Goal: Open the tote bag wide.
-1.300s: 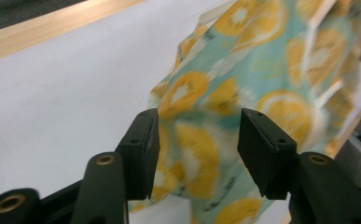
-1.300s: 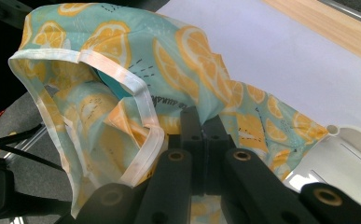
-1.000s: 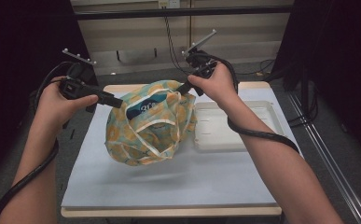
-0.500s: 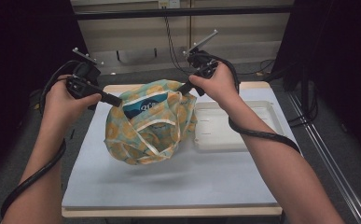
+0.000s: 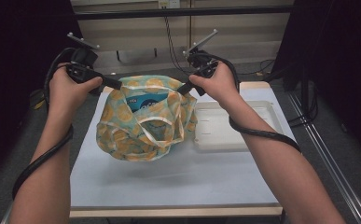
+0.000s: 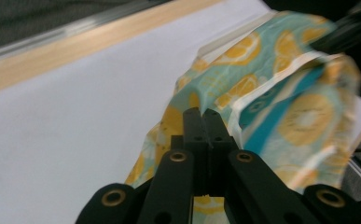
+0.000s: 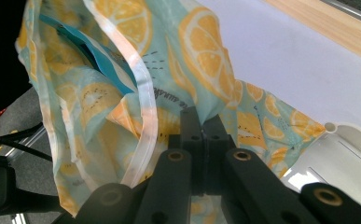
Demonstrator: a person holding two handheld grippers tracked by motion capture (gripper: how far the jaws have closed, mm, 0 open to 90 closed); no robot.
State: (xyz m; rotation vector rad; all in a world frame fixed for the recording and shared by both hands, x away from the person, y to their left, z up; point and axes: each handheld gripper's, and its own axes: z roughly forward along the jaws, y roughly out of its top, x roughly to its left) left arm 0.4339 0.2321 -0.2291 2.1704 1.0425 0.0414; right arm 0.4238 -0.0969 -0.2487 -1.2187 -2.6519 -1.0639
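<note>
Two tools, left tool and right tool, clench opposite rims of the lemon-print bag. Bag lifted open above the desk; the blue packet inside seemingly awaits removal.

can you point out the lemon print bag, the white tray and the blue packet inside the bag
teal fabric bag with orange lemon print (image 5: 136, 140), high view, on its front side
white shallow plastic tray (image 5: 234, 135), high view, on its bare floor
blue packet inside the bag (image 5: 145, 102), high view, on its visible top

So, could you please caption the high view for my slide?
Both grippers, left and right, pinch the lemon-print bag open above the table.
</note>
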